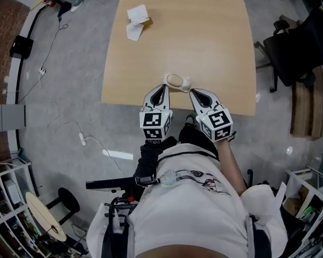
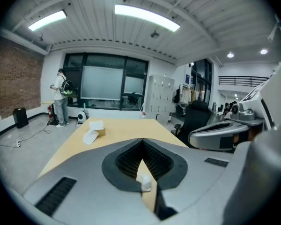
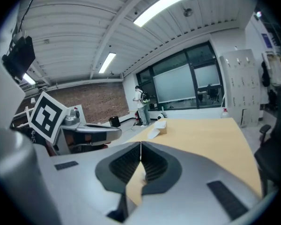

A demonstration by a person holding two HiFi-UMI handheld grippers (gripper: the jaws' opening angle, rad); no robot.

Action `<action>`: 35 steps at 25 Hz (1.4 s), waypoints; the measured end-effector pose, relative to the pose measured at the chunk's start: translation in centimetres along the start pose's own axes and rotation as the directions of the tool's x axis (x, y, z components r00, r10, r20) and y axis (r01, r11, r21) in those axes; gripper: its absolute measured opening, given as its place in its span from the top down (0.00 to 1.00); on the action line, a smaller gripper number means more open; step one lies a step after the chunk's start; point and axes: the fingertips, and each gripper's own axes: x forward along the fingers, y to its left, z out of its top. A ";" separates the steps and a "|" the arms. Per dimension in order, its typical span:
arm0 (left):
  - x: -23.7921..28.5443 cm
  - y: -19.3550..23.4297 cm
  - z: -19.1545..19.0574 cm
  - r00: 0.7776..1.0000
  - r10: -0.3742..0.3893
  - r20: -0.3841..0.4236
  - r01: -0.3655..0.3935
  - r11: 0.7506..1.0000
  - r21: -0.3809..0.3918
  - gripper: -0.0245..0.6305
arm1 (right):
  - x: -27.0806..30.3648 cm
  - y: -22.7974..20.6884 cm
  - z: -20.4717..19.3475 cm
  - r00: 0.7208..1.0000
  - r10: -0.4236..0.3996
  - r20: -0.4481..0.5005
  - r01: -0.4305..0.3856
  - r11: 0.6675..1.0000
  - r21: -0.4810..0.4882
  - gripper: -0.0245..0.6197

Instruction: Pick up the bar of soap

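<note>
**Bar of soap [image 1: 174, 80] at the near edge of the table, both claws closed beside it**

The pale wooden table [image 1: 204, 42] fills the upper middle of the head view, standing on a grey floor with a black office chair [image 1: 296, 52] off its right side. The person stands at the table's near edge, holding a gripper in each hand.

The left gripper [image 1: 162, 87] points at the near edge from the left. Its own view shows the two jaws pressed together at the tips, with nothing pinched between them. A small white piece shows through the narrow gap lower down, too little of it to name.

The right gripper [image 1: 195, 92] angles in from the right. Its jaws are likewise closed tip to tip and hold nothing.

Far up the table, near the left corner, lie some white paper sheets [image 1: 134, 23] against a small brown box [image 1: 146, 20].

The soap is a beige oval resting in a white dish [image 1: 185, 84]. It lies just beyond and between the two sets of closed tips. I cannot tell whether either gripper touches the dish.
</note>
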 end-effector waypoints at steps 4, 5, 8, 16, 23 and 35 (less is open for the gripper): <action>1.2 1.1 -2.2 0.998 0.027 -0.061 -0.028 0.999 -0.018 0.96 | 1.5 -0.9 -0.8 0.999 0.023 -0.040 -0.023 1.000 0.019 0.95; 1.5 1.5 -3.0 0.996 0.032 -0.079 -0.034 0.999 -0.019 0.96 | 2.0 -0.8 -1.1 0.998 0.034 -0.052 -0.033 0.999 0.021 0.95; 2.6 2.5 -5.7 0.990 0.044 -0.137 -0.047 0.999 -0.018 0.96 | 3.6 -0.5 -2.5 0.993 0.068 -0.097 -0.067 0.998 0.014 0.95; 4.7 5.7 -13.1 0.956 0.027 -0.293 -0.047 0.997 -0.061 0.96 | 7.9 0.1 -7.2 0.975 0.089 -0.205 -0.096 0.995 -0.021 0.95; 5.8 7.3 -16.4 0.925 -0.003 -0.379 -0.040 0.994 -0.105 0.96 | 11.7 0.4 -12.3 0.919 0.140 -0.369 -0.172 0.983 -0.057 0.95; 7.1 7.8 -19.8 0.885 -0.034 -0.465 -0.038 0.989 -0.146 0.96 | 15.2 -1.2 -16.0 0.846 0.156 -0.511 -0.258 0.957 -0.136 0.87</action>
